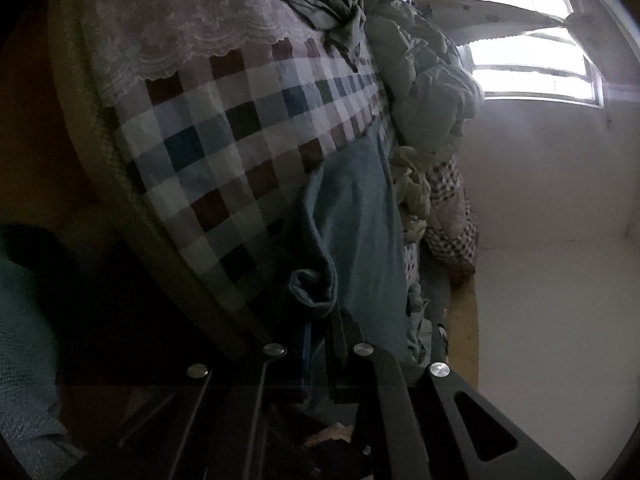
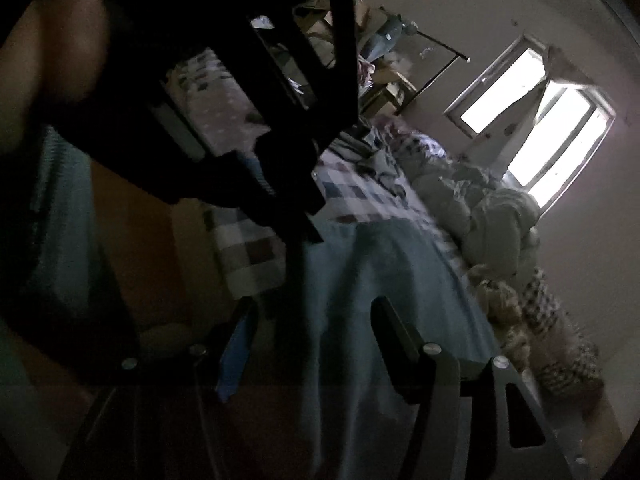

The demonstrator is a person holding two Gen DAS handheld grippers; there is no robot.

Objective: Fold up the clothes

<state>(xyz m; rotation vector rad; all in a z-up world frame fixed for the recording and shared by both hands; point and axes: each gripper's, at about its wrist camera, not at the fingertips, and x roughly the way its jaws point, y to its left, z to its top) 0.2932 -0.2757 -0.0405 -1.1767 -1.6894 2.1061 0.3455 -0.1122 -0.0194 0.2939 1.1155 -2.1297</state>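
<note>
A light blue garment point(image 1: 356, 208) lies spread on the checked bed cover point(image 1: 224, 132). My left gripper point(image 1: 320, 316) is shut on a bunched edge of it, and the cloth curls up just past the fingertips. In the right wrist view the same blue garment point(image 2: 384, 272) runs under my right gripper point(image 2: 316, 320). That gripper's jaws stand wide apart, one finger on each side of the cloth, and the pads do not press on it. The left gripper point(image 2: 300, 220) shows there as a dark shape above, pinching the garment's near edge.
A grey-green garment point(image 1: 320, 4) lies farther up the bed beside a heaped pale quilt point(image 1: 432, 80). A crumpled yellowish cloth point(image 1: 416, 196) and a dotted pillow point(image 1: 452, 216) sit at the wall side. Bright windows point(image 1: 528, 64) are beyond. A person's arm point(image 2: 60, 48) is at the upper left.
</note>
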